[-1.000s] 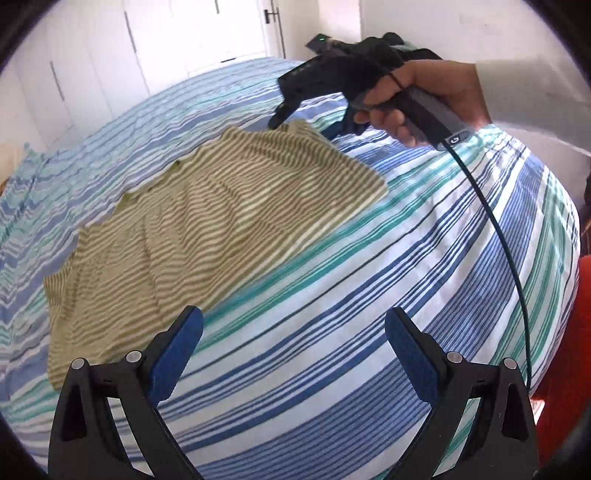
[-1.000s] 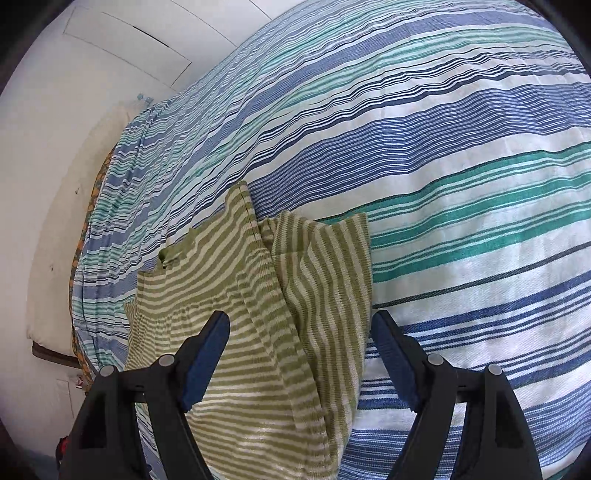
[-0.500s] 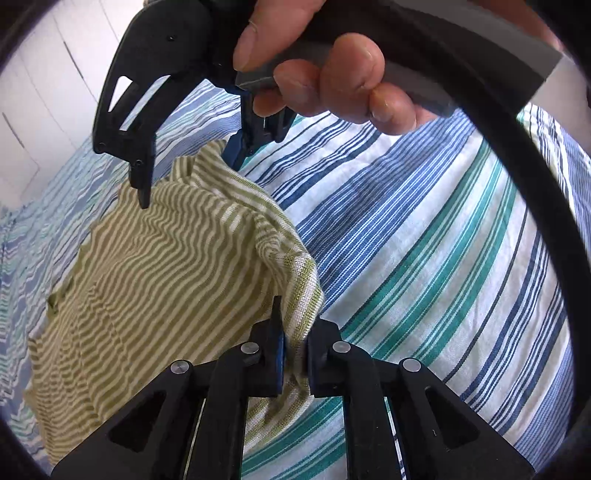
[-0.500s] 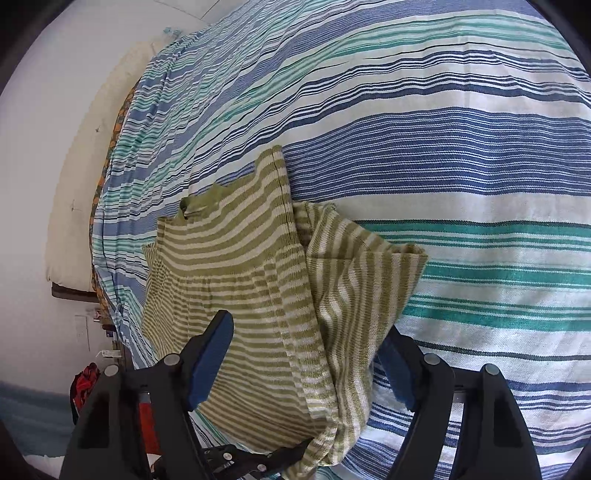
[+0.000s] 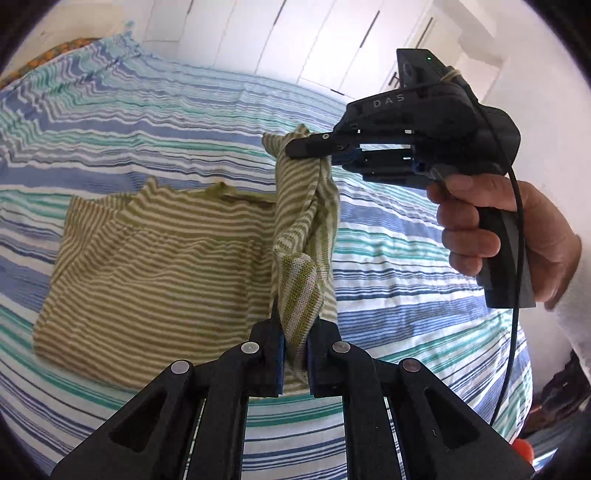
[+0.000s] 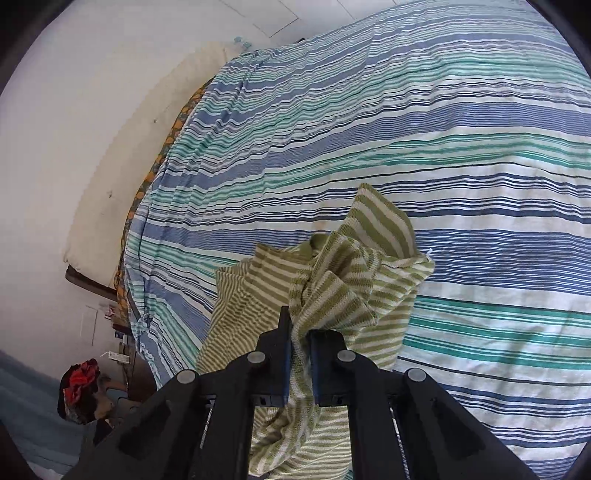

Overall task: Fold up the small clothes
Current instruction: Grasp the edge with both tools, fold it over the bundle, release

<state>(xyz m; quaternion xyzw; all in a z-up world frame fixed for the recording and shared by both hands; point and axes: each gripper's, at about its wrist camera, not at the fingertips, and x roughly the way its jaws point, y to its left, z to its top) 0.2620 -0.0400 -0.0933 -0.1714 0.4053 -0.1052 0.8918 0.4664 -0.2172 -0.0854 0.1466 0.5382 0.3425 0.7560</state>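
Olive-and-cream striped garment [image 5: 166, 258] on a bedspread [image 5: 388, 258] striped blue, teal and white (thin dark lines too).

The striped bedspread [image 5: 388, 280] offers open, flat surface on all sides of the green striped garment [image 5: 155, 266]; passage is free to the right of it and beyond its far edge. The garment's lifted edge [image 5: 306, 221] forms a raised ridge between the left gripper [image 5: 294, 350] and the right gripper [image 5: 314, 147], blocking a straight path across at that level. The right hand [image 5: 498, 229] and its cable [image 5: 517, 295] occupy the space on the right. White cupboard doors [image 5: 295, 33] bound the far side.
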